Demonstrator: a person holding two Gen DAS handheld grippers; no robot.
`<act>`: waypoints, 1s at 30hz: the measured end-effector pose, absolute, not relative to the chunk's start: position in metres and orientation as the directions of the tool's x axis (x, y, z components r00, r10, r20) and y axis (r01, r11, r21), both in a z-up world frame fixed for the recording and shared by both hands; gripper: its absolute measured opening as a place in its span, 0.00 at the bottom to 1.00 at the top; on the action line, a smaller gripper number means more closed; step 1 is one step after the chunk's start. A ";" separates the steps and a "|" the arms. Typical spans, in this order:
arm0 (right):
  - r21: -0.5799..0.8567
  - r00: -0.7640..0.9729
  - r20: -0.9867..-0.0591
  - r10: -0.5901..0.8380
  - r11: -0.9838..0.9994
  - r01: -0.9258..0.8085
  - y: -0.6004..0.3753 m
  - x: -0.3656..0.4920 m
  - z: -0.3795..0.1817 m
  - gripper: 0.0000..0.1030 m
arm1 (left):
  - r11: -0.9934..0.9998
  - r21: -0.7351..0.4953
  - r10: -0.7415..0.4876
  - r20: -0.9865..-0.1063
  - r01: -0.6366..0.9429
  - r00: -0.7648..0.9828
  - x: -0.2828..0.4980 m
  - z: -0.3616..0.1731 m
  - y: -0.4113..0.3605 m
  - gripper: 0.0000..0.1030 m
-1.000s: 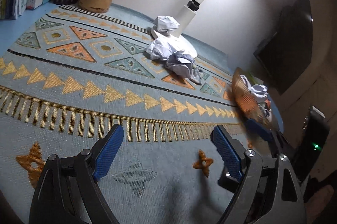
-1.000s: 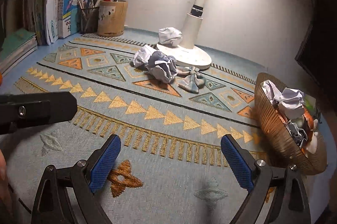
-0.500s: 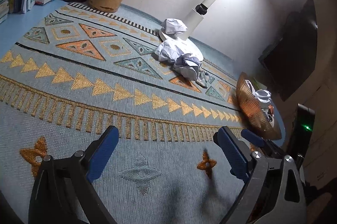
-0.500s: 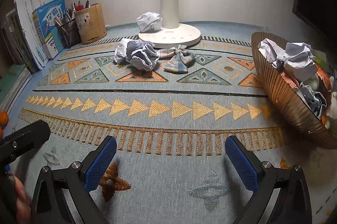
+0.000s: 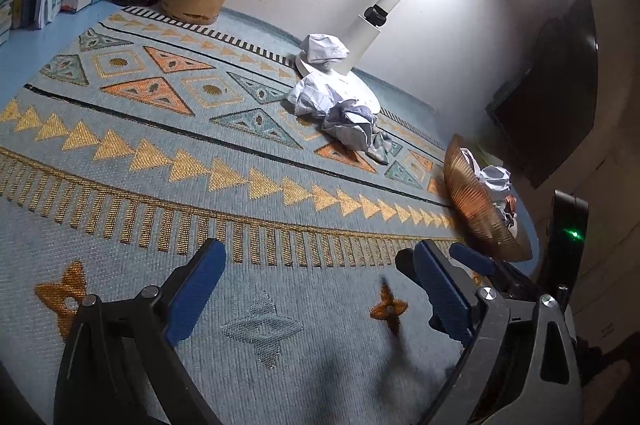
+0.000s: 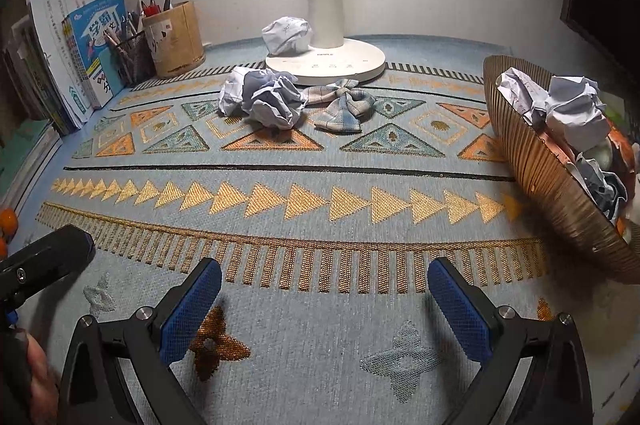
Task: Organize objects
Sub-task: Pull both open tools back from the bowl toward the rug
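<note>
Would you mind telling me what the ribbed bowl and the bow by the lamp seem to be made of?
Ribbed bowl: likely wood or bamboo, maybe moulded plastic; brown, fine ridges, slight sheen. Bow: soft woven fabric, matte, blue-grey plaid, limp folds.

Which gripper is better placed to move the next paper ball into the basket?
Probably the right gripper. It is open and empty, and faces the paper balls nearly head-on, with the basket close on its right. The left gripper, also open and empty, sees the balls farther off at an angle.
</note>
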State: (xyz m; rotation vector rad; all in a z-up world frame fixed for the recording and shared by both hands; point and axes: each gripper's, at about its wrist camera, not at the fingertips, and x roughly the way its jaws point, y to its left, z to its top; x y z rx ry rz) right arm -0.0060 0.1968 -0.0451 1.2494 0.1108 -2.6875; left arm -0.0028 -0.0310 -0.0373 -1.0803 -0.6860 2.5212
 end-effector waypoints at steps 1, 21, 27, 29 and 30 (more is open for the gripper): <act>0.004 -0.633 -0.764 -0.125 -0.982 0.190 0.196 -0.006 -0.045 1.00 | -0.839 -0.537 0.451 -0.592 -0.091 -0.668 -0.003 -0.037 -0.031 0.92; 0.015 -0.637 -0.760 -0.129 -0.983 0.182 0.198 -0.006 -0.043 1.00 | -0.832 -0.543 0.482 -0.609 -0.111 -0.630 -0.007 -0.041 -0.025 0.95; 0.048 -0.622 -0.768 -0.153 -0.982 0.182 0.201 -0.008 -0.045 1.00 | -0.804 -0.584 0.513 -0.586 -0.113 -0.627 -0.008 -0.042 -0.030 0.97; 0.066 -0.617 -0.770 -0.161 -0.983 0.174 0.205 -0.009 -0.046 1.00 | -0.789 -0.604 0.529 -0.573 -0.113 -0.626 -0.008 -0.043 -0.033 0.97; 0.071 -0.615 -0.772 -0.163 -0.983 0.172 0.205 -0.010 -0.046 1.00 | -0.783 -0.612 0.534 -0.569 -0.112 -0.626 -0.008 -0.044 -0.034 0.97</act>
